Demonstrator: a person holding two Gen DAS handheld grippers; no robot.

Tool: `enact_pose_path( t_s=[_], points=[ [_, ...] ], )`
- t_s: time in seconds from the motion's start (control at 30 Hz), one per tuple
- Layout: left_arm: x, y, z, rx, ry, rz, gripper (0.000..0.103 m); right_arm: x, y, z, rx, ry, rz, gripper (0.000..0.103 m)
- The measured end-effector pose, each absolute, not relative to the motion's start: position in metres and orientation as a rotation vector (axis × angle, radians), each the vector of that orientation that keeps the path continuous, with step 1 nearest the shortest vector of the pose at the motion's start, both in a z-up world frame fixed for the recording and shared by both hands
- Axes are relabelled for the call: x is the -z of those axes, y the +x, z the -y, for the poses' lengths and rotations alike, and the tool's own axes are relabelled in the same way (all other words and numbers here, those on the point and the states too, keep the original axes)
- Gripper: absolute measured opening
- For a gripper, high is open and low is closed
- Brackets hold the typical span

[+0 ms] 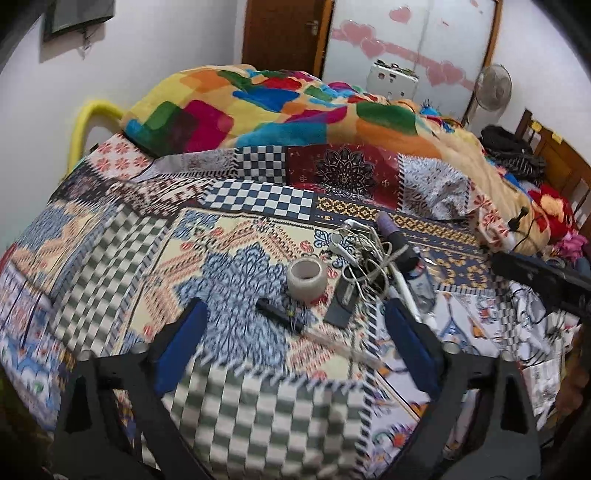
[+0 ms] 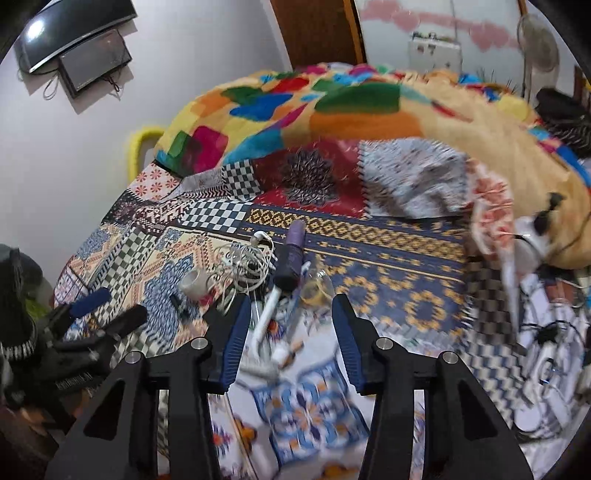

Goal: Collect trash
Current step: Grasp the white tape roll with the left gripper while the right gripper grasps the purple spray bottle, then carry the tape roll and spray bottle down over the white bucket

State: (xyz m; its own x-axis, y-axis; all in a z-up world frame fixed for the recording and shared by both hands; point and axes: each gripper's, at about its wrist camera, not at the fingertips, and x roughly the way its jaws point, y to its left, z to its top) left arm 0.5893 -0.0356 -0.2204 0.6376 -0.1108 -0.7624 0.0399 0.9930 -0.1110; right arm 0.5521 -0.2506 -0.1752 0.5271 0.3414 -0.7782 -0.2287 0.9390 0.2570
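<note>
A pile of clutter lies on the patchwork bedsheet (image 1: pixel 110 251): a tape roll (image 1: pixel 307 277), tangled white cables (image 1: pixel 360 254), a dark flat card (image 1: pixel 339 310), a black pen (image 1: pixel 279 314), a purple-capped tube (image 1: pixel 391 230) and a clear plastic bottle (image 1: pixel 421 280). My left gripper (image 1: pixel 293 314) is open and empty, just short of the pen and tape roll. In the right wrist view my right gripper (image 2: pixel 290 304) is open and empty over a white tube (image 2: pixel 267 314), with the clear bottle (image 2: pixel 316 288), purple-capped tube (image 2: pixel 291 254), cables (image 2: pixel 243 262) and tape roll (image 2: pixel 194 283) ahead.
A colourful blanket (image 1: pixel 258 107) is heaped at the back of the bed. A fan (image 1: pixel 493 88) and a door (image 1: pixel 280 29) stand behind. Black cables and papers (image 2: pixel 546 339) lie at the right. The left gripper (image 2: pixel 107 312) shows at the left of the right wrist view.
</note>
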Motion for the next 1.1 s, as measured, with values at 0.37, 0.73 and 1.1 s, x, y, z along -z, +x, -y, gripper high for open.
enact_pose_path(
  t_s=[0.37,0.73,1.1],
  points=[
    [0.266,0.643,0.045,0.178,-0.092,-0.932,0.055,0.223,0.626,0.222,-0.391,0.156,-1.086,0.028],
    [0.284,0.658,0.042,0.2,-0.164,-0.949,0.037,0.244,0.645,0.21,-0.366,0.078,-1.14,0.024],
    [0.247,0.636,0.032,0.201,-0.181,-0.91,0.037,0.202,0.618,0.219,-0.332,0.063,-1.049,0.024]
  ],
)
